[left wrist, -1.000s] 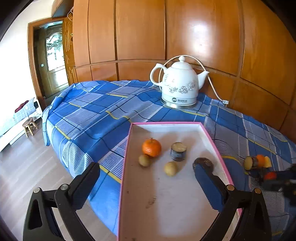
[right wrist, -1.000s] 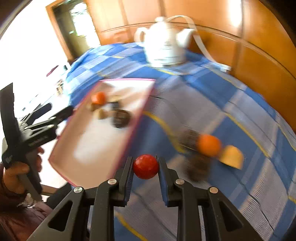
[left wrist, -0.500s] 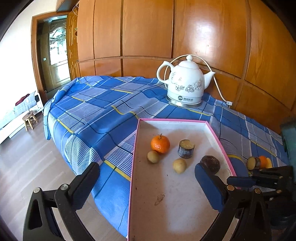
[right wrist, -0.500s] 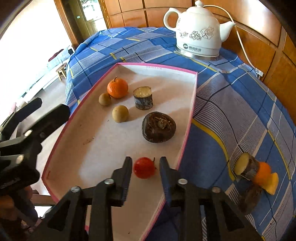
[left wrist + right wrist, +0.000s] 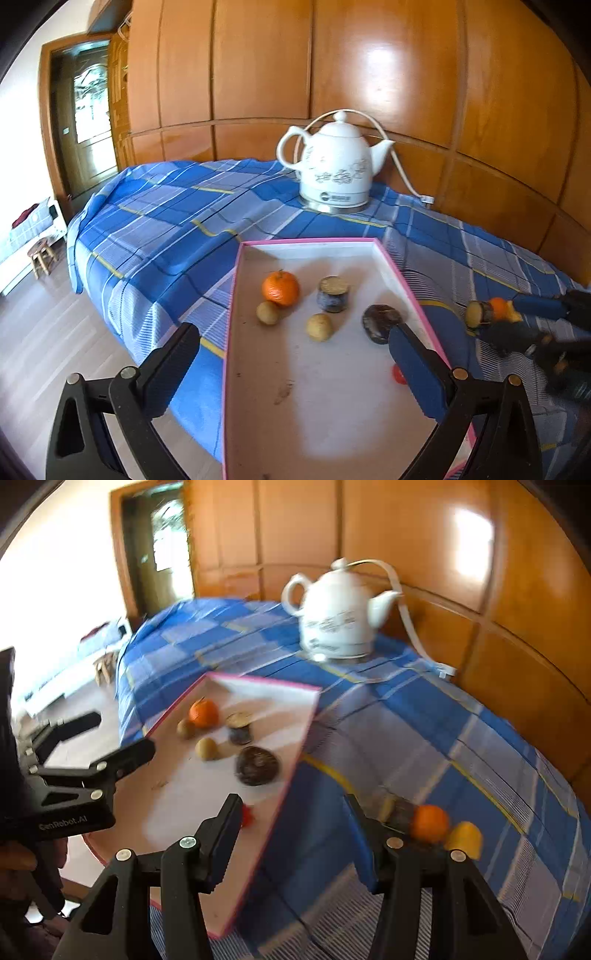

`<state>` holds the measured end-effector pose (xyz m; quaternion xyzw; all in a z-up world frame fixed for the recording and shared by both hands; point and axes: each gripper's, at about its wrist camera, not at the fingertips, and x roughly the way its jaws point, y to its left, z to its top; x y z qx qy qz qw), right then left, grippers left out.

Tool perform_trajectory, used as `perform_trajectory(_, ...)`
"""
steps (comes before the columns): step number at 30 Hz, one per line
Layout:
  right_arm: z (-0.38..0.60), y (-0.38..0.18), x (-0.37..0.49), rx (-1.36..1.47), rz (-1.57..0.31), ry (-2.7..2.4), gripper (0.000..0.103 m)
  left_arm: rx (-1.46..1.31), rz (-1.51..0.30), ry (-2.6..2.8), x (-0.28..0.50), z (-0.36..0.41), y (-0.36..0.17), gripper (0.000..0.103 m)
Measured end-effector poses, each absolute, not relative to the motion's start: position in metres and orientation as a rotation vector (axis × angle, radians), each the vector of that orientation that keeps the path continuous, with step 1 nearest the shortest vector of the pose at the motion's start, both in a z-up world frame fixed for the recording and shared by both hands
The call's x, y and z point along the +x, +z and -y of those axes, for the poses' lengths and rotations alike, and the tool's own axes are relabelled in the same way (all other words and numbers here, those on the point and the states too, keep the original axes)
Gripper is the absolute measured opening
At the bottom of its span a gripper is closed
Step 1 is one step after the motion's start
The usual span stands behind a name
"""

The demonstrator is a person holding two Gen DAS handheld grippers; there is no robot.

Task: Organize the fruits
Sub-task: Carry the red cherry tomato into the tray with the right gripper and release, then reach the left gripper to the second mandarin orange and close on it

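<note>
A pink-rimmed white tray (image 5: 236,280) lies on the blue plaid bed. In it are an orange (image 5: 280,288), two small brown fruits (image 5: 268,312) (image 5: 319,326), a cut cylinder piece (image 5: 333,294), a dark round fruit (image 5: 380,318) and a small red fruit (image 5: 398,374), partly hidden behind my left finger. My left gripper (image 5: 293,373) is open and empty above the tray's near end. My right gripper (image 5: 293,840) is open and empty, over the tray's right rim (image 5: 295,760). On the cloth to the right lie an orange (image 5: 429,823), a yellow piece (image 5: 464,840) and dark pieces.
A white ceramic kettle (image 5: 334,166) with its cord stands on the bed behind the tray. Wooden wall panels (image 5: 369,74) rise at the back. A doorway (image 5: 88,122) and a small stool (image 5: 40,254) are at the left, past the bed's edge.
My right gripper has opened and let go of the red fruit, which now lies in the tray. It has then swung right, toward the fruits on the cloth. The left gripper stays open.
</note>
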<state>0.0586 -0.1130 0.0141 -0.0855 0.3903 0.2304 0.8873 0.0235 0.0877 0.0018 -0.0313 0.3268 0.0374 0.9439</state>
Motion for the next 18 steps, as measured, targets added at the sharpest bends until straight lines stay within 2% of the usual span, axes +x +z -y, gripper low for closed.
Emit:
perform_trajectory(9,0.192,0.035,0.052,-0.077,-0.803,0.421,0.055,0.012,-0.661,-0.029,0.020,-0.053,0.008,0.103)
perform_trajectory(18,0.265,0.018,0.069,-0.117,-0.920,0.220,0.055,0.079,-0.678,-0.134,0.019,-0.022,0.006,0.103)
